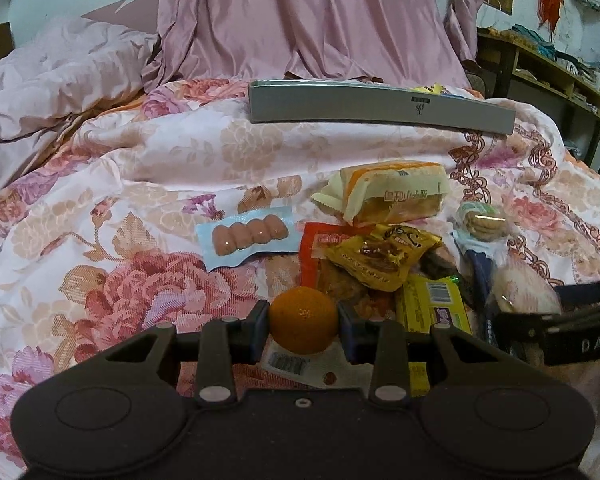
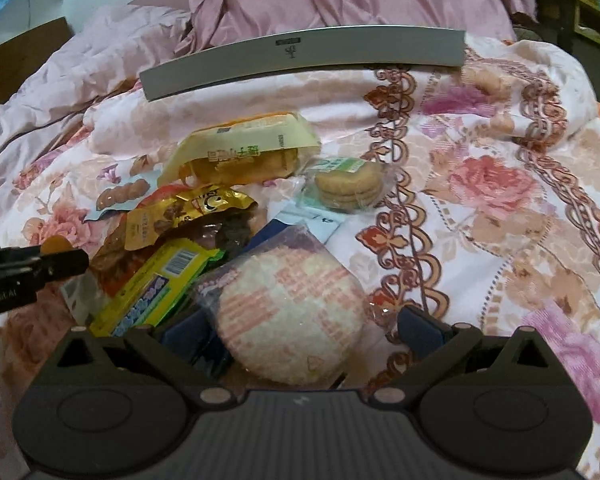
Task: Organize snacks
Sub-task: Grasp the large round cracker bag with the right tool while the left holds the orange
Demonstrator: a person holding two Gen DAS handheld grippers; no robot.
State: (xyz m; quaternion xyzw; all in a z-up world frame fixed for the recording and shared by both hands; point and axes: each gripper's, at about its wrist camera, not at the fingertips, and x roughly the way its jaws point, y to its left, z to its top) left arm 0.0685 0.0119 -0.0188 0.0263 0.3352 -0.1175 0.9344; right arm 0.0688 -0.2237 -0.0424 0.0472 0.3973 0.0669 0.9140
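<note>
L tool (image 1: 303, 326) clamped on orange (image 1: 303, 319); R tool (image 2: 306, 330) apart round rice cracker (image 2: 290, 320), snack pile (image 1: 380, 256) crowding.

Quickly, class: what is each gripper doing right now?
Left gripper: shut on the round orange mandarin.
Right gripper: open, its fingers either side of the round pink-and-white rice cracker in clear wrap.

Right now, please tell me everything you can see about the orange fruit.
The orange fruit is small, round and dimpled, with a pale stem mark facing the camera. The left gripper holds it between its two blue-padded fingers, one pad on each side. It sits above a barcoded white packet, in front of the snack pile.
</note>
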